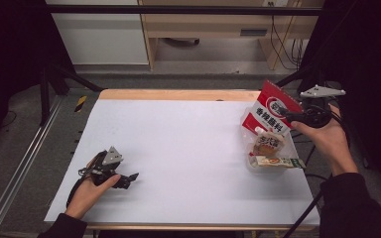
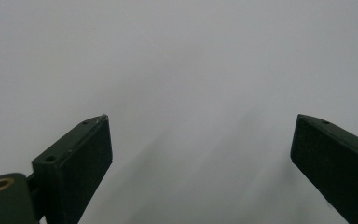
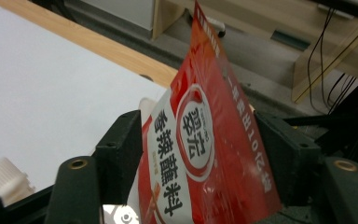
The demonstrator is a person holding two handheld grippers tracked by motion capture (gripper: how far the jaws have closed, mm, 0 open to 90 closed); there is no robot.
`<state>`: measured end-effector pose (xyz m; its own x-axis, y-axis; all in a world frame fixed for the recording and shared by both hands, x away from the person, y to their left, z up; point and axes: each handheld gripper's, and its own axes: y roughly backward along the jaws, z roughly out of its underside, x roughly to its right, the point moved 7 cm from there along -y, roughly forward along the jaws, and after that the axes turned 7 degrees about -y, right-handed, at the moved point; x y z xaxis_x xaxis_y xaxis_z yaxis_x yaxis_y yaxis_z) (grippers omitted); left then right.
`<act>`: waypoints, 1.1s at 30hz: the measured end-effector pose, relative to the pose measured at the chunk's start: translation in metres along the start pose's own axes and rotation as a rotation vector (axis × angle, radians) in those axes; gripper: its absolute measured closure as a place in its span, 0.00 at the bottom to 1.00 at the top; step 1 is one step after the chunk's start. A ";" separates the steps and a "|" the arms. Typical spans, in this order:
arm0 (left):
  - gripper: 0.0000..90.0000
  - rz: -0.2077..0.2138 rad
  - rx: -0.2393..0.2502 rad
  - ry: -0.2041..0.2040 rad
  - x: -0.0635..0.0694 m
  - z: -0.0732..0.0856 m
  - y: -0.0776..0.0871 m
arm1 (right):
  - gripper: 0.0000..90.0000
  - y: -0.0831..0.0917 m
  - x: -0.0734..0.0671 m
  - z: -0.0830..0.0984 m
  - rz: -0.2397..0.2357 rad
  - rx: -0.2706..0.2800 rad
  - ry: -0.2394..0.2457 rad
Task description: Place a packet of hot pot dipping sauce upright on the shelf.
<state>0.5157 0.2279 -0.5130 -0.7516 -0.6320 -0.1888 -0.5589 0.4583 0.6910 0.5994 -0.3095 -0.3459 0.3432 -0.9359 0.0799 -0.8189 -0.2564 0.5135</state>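
The red packet (image 1: 273, 110) stood on edge at the right side of the white counter (image 1: 178, 158), leaning above a spouted pouch (image 1: 267, 144) and a flat sachet (image 1: 277, 161) that lay in a clear tray (image 1: 252, 163). The right gripper (image 1: 288, 116) had its jaws spread on either side of the packet; in the right gripper view the packet (image 3: 200, 154) sat loosely between them, and the pads did not look pressed on it. That was the main risk: with nothing pinching it, the tall, floppy packet could tip or slide down onto the pouch and sachet, or fall off the near right edge of the counter, which was close by. If the hand pulled away at an angle, a jaw could also catch the packet's edge and drag it along, knocking the tray askew. The left gripper (image 1: 129, 177) rested well apart at the left of the counter, its jaws spread wide over bare surface, too far off to steady anything.
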 end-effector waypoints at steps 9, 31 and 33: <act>0.06 -0.003 0.005 0.007 -0.001 0.000 0.001 | 0.24 0.024 -0.035 -0.026 -0.019 0.059 0.032; 0.06 -0.003 -0.003 -0.001 0.000 0.000 0.001 | 0.17 0.016 -0.200 0.028 -0.250 0.034 0.079; 0.06 -0.006 -0.006 -0.002 0.000 0.001 0.001 | 0.17 0.009 -0.209 0.038 -0.264 0.027 0.064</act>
<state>0.5151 0.2293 -0.5128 -0.7493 -0.6331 -0.1942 -0.5612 0.4512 0.6939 0.5027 -0.1250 -0.3909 0.5741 -0.8188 0.0003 -0.7089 -0.4969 0.5005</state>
